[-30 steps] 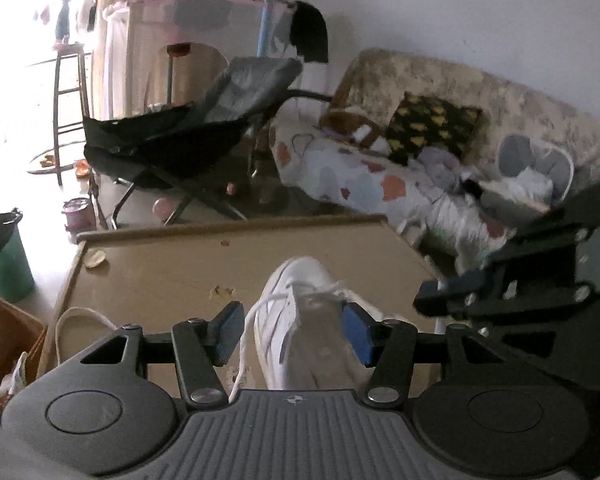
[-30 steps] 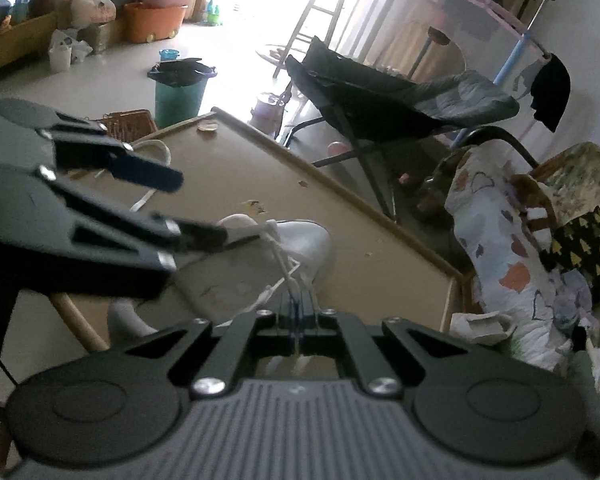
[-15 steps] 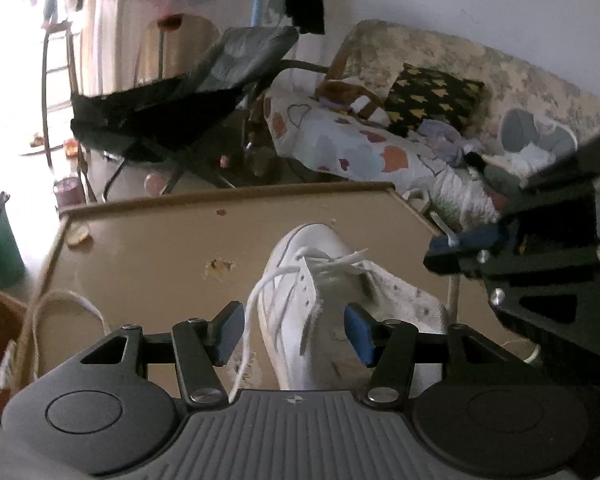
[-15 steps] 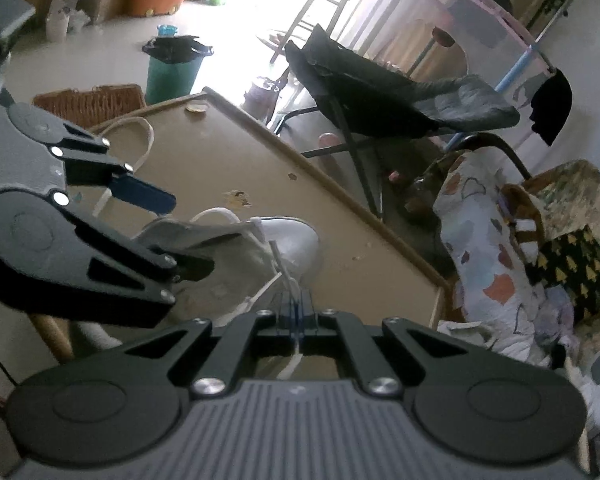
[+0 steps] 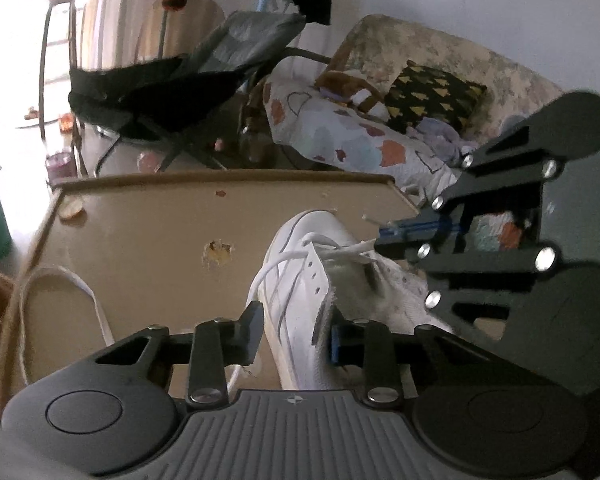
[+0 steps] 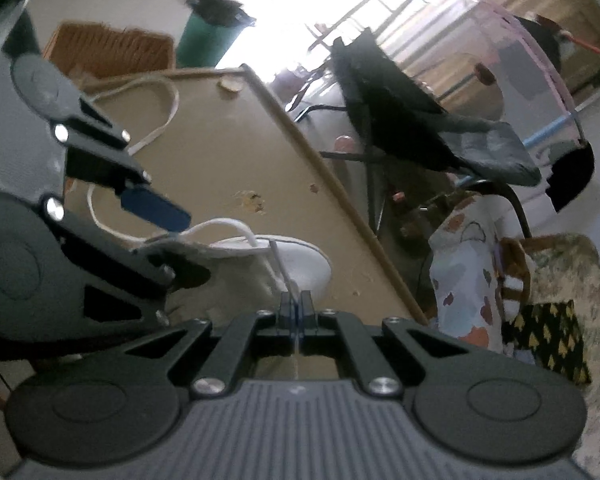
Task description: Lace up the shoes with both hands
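A white shoe stands on the tan table, toe pointing away. My left gripper straddles the shoe's left eyelet wall, one finger outside and one inside. Its jaws are closing, and in the right wrist view a gap still shows between the outer pad and the wall. My right gripper is shut on the white lace, which runs taut from the front eyelets. The lace tip pokes past its fingers.
A second white lace lies looped on the table's left part, with crumbs near the middle. Beyond the far edge stand a black folding chair and a sofa. A green bin and a wicker basket sit on the floor.
My left gripper has sunk closer onto the shoe and its jaws have narrowed around the eyelet wall. My right gripper has rolled and drawn the lace sideways across the shoe.
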A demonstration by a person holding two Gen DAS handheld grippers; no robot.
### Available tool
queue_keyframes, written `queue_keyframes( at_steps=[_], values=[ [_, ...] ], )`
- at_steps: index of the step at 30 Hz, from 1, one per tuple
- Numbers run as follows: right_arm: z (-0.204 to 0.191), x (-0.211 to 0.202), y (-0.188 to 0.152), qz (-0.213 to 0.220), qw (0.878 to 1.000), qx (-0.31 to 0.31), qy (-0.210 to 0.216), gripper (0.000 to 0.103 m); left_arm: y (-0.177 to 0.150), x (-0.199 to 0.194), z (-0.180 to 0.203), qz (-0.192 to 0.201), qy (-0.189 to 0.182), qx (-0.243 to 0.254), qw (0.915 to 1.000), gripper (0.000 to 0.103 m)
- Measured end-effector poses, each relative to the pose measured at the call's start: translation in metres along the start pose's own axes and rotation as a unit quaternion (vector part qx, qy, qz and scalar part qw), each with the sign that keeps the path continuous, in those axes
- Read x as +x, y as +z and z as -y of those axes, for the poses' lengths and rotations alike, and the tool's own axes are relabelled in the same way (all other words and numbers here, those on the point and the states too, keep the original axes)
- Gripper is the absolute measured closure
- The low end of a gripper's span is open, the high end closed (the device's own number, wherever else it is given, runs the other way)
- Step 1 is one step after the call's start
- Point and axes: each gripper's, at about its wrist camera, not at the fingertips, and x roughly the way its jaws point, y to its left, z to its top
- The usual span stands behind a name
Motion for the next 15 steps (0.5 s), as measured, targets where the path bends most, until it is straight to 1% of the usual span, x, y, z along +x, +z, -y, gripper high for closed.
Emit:
queue_keyframes(
  at_steps=[3,5,6,9,12,15],
  values=[
    [-0.003,0.004,0.003,-0.005,1.0,-0.007,0.002,0.102,-0.003,0.002,-0.016,-0.001,-0.028,-0.063,0.9976,0.078],
    [-0.005,0.006,0.005,-0.006,1.0,-0.011,0.002,0.102,-0.009,0.004,-0.024,0.001,-0.044,-0.107,0.9933,0.081],
    [-0.006,0.007,0.005,-0.008,1.0,-0.011,0.005,0.102,-0.012,0.005,-0.03,0.001,-0.053,-0.135,0.9894,0.081],
    [-0.009,0.011,0.006,-0.018,1.0,-0.02,0.007,0.102,-0.022,0.008,-0.048,0.004,-0.077,-0.22,0.9724,0.082],
    [-0.013,0.015,0.007,-0.027,0.999,-0.029,0.006,0.102,-0.031,0.011,-0.059,0.009,-0.09,-0.282,0.955,0.082],
    [-0.018,0.019,0.009,-0.035,0.998,-0.044,-0.001,0.102,-0.044,0.014,-0.065,0.012,-0.108,-0.341,0.9338,0.081]
  ],
)
